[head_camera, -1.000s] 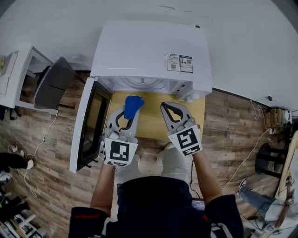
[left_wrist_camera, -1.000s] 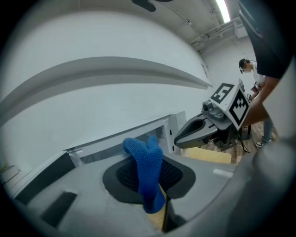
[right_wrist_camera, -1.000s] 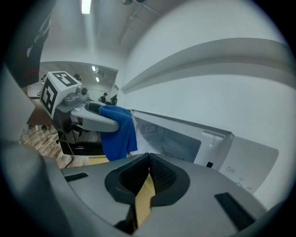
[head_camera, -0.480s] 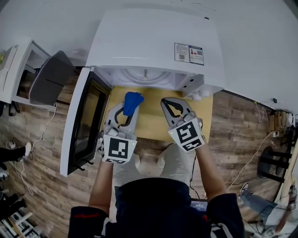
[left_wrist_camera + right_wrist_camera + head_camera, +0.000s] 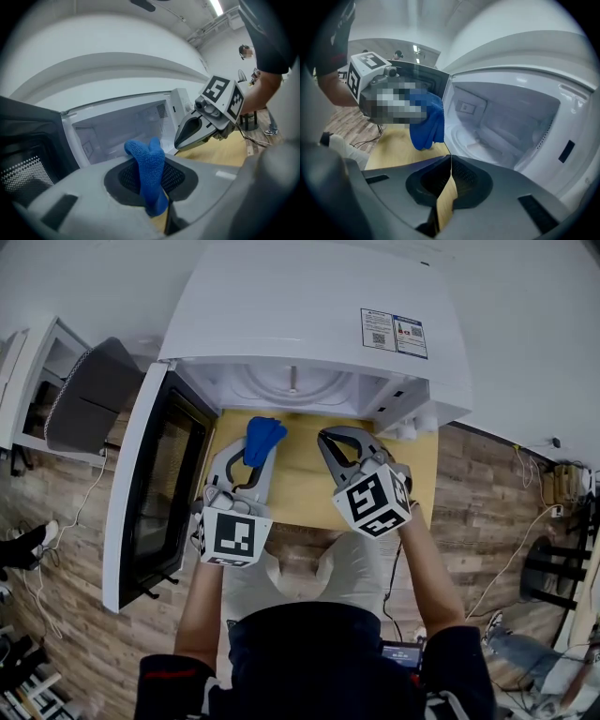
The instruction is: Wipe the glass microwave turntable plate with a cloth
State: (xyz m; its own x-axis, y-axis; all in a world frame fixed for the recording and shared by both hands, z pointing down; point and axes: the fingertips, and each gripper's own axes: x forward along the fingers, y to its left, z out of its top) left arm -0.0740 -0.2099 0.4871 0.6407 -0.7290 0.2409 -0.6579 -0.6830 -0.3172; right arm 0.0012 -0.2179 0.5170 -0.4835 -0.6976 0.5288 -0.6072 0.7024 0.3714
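Glass turntable plate, round & clear, lies flat on the cavity floor of the boxy white microwave in the head view; neither tool touches it. The microwave's dark-windowed door hangs open to the left. Just in front of the opening, over the yellow wooden tabletop, are the left gripper w/ a bright blue knitted cloth bunched at its tips, and the right gripper beside it. The two are apart, both aimed toward the opening. Wood-plank floor on either side.

Left gripper view: jaws clenched on the blue cloth, which is pinched btwn the pads and sticks up past the tips as a folded lump. Beyond it is the open white cavity, w/ the door at the left edge. The right gripper comes in from the right (marker cube on top), tips near the cavity's front right corner, above the tabletop. Plate not clearly visible here.

Right gripper view: jaws pressed together, nothing btwn them, just a hairline seam w/ yellow tabletop showing through lower down. The plate shows as a pale rimmed disc on the cavity floor, ahead & right of the tips. The cloth hangs at the left in front of the door, outside the cavity, clear of the plate.
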